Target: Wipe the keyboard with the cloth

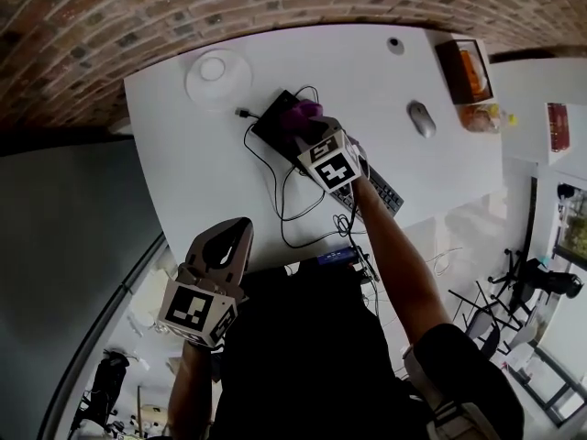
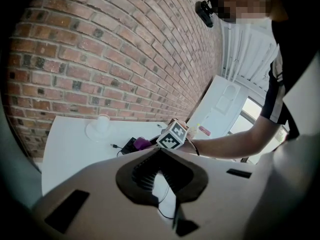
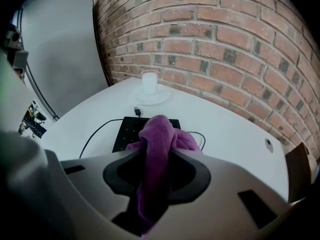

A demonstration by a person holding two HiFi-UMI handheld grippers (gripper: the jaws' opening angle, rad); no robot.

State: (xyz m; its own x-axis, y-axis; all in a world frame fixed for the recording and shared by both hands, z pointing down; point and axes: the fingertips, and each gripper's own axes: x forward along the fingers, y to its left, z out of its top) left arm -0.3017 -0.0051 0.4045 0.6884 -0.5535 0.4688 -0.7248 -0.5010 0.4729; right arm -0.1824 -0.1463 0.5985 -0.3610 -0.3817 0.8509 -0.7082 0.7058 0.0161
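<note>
Head view: the keyboard (image 1: 275, 125) lies on the white table (image 1: 183, 163) with its long axis on a diagonal, from the far left toward the near right. The right gripper (image 1: 310, 128) is over its far-left end, with the purple cloth (image 1: 304, 113) bunched at its tip. Of the 2 hands the right is much the nearer. The left gripper (image 1: 229, 236) hangs off the table's near edge, close to the person's body and well apart from the keyboard. I judge the coming stroke has to run along that diagonal, back toward the near-right end, where most of the keys lie. Left gripper view: its jaws stand a little apart with nothing between them, only table and a black cable showing through the narrow gap. The keyboard and cloth (image 2: 141, 143) lie ahead, well beyond it. Right gripper view: the jaws are clamped on the cloth (image 3: 159, 144), which fills the gap and folds over the tips. Past it the keyboard's (image 3: 129, 133) end shows just below and ahead. Whether the cloth is pressing on the keys or just above them I cannot tell.
</note>
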